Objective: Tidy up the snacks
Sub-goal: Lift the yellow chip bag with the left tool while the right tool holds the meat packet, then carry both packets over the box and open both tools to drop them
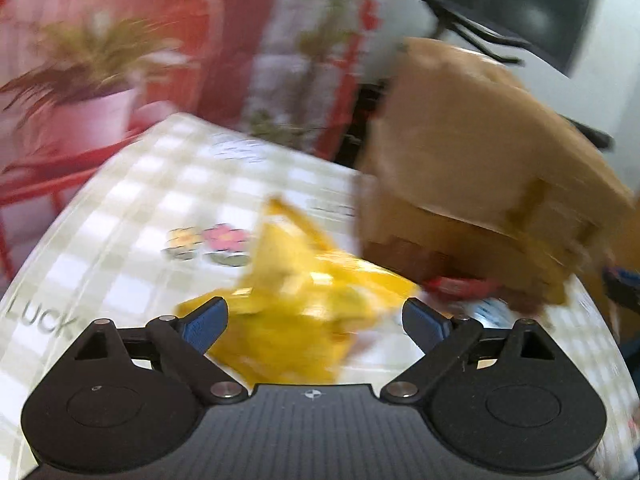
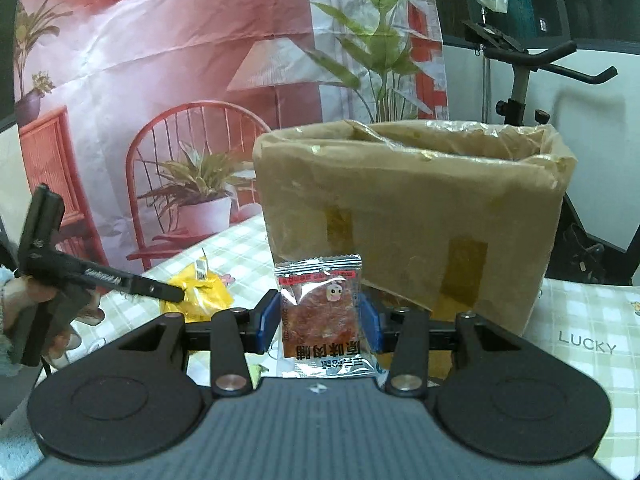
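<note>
In the blurred left wrist view a crumpled yellow snack packet [image 1: 304, 280] lies on the checked tablecloth [image 1: 140, 200]. My left gripper [image 1: 316, 320] is open, its blue pads wide on either side of the packet. In the right wrist view my right gripper [image 2: 318, 322] is shut on a clear packet of brown dried meat [image 2: 320, 308], held upright in front of the open brown cardboard box [image 2: 400, 208]. The same view shows the left gripper [image 2: 160, 290] side-on, held in a hand [image 2: 52, 308] over the yellow packet [image 2: 208, 296].
The cardboard box [image 1: 460, 140] stands at the table's right, with a red-edged packet [image 1: 456, 284] lying at its foot. A printed backdrop [image 2: 180, 60] of chair and plants hangs behind the table. An exercise bike [image 2: 520, 80] stands behind the box.
</note>
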### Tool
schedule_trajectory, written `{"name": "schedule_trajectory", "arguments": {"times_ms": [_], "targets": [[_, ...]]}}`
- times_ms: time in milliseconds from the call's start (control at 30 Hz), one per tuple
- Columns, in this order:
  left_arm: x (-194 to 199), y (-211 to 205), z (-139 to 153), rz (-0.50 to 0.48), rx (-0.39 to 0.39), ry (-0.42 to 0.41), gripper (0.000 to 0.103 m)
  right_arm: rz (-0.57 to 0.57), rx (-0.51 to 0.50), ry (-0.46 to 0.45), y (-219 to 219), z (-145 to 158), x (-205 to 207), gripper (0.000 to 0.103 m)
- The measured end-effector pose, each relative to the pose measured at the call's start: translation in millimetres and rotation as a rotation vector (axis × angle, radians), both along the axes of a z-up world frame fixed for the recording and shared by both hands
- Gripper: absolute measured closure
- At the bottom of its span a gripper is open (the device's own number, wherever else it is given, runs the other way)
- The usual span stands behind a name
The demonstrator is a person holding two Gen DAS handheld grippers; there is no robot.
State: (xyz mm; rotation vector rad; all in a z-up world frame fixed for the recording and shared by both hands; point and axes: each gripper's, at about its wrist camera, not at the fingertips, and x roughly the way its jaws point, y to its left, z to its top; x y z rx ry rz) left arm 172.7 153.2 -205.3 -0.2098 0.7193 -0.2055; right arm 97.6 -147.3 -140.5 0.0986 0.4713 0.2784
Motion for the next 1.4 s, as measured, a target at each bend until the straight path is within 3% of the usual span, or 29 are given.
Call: {"name": "schedule_trajectory", "arguments": {"times_ms": [100,200,333,533,733,800,900,1033,1167,1400], "targets": [[2,12,1,0.018,-0.026,-0.048,0.008,-0.014,0.005,0.025,-1,-4,3,0.058],[12,18,5,-0.057,-0.021,-0.08,0.006,-0.012,0.008,0.033,-1,-6,4,0.058],[35,12,-7,-0.181,0.039,-0.002,0.005,-0.009,0.006,0.043,2,-8,6,0.058],[51,10,-19,-0.164,0.035,0.017,0.0,-0.009,0.003,0.062,1,-10,10,0.058],[60,-9,-27,-0.232,0.045,0.09,0.0,-0.012,0.003,0.069,1,-12,11,0.058],[59,-8,-28,-0.237,0.015,0.121,0.001,-0.013,0.002,0.069,1,-12,11,0.058],[50,-10,-23,-0.226,0.039,0.115,0.005,-0.02,0.002,0.068,-1,-12,9,0.058],[27,-12,-8,-0.229,0.045,0.051,0.007,-0.04,0.002,0.062,-3,-11,7,0.058],[2,-13,19,-0.157,0.065,-0.044,0.007,-0.059,0.008,0.032,-7,-7,2,0.058],[-25,-26,89,-0.125,0.078,-0.296,0.007,-0.093,0.002,-0.098,-16,23,-4,0.058]]}}
